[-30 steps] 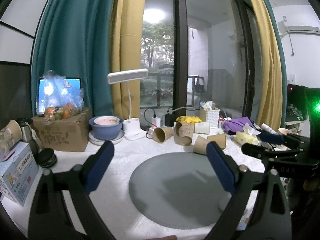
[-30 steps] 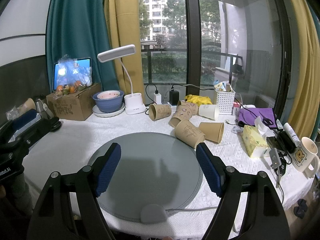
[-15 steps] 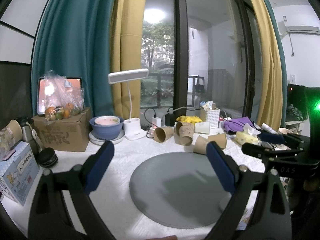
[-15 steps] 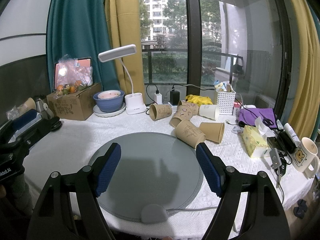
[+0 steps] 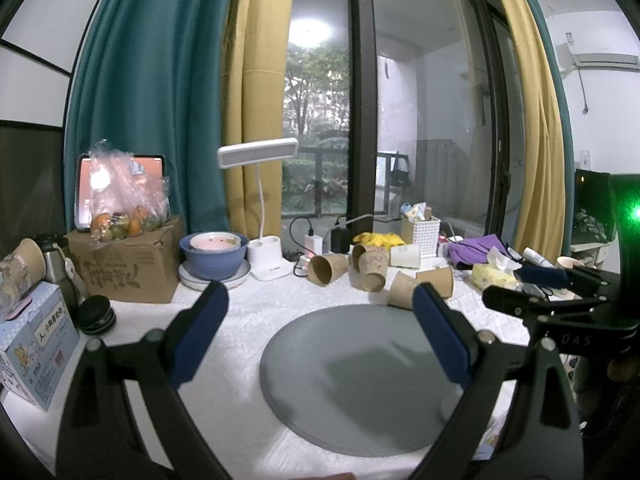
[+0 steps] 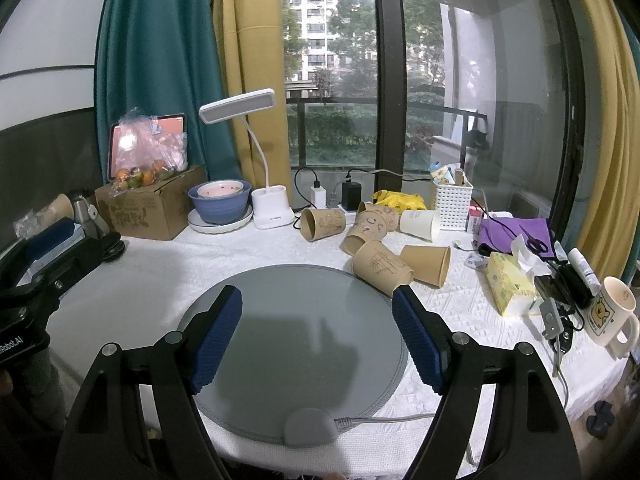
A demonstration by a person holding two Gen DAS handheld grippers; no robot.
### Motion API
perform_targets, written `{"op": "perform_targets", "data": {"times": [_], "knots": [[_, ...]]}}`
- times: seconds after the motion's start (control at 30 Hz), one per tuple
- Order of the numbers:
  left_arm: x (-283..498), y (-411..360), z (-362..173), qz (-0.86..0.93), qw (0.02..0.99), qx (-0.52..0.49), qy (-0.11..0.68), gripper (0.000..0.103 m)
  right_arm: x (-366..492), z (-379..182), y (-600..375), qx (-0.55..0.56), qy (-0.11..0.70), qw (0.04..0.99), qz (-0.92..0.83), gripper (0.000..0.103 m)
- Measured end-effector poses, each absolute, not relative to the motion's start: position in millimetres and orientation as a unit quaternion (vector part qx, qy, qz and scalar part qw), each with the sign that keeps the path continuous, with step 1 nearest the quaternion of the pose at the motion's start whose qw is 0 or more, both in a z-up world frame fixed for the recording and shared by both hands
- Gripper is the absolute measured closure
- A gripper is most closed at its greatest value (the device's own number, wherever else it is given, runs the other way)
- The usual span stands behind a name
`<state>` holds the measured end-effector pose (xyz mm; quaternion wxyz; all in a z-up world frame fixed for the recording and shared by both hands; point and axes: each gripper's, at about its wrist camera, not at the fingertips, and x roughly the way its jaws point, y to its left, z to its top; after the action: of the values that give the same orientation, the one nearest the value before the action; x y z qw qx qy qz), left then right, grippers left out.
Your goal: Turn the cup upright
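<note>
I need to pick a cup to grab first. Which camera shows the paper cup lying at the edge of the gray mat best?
The right wrist view: the cup lies whole and unblocked, drawing visible, its mouth toward the mat. In the left wrist view, the same cup is smaller and partly hidden behind a finger of the left tongs.

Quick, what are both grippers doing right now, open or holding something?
Left gripper: open, holding nothing.
Right gripper: open, holding nothing.

tablet screen point(image 6: 148, 140) now orange, scene unmoved
</note>
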<state>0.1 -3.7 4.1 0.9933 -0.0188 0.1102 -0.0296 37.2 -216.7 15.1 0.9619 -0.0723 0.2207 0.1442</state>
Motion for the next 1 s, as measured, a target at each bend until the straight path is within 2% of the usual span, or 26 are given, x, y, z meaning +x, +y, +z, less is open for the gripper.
{"op": "perform_targets", "data": {"times": [0.83,1.0], "knots": [[2,-1,2,-0.034,0.993,-0.020,0.114,0.009,37,17,-212,-0.076,0.220,0.962,0.144,0.023],[40,-4,-13,-0.045,0.982,-0.013,0.182,0.009,66,1,-221,-0.069,0.256,0.954,0.139,0.023]]}}
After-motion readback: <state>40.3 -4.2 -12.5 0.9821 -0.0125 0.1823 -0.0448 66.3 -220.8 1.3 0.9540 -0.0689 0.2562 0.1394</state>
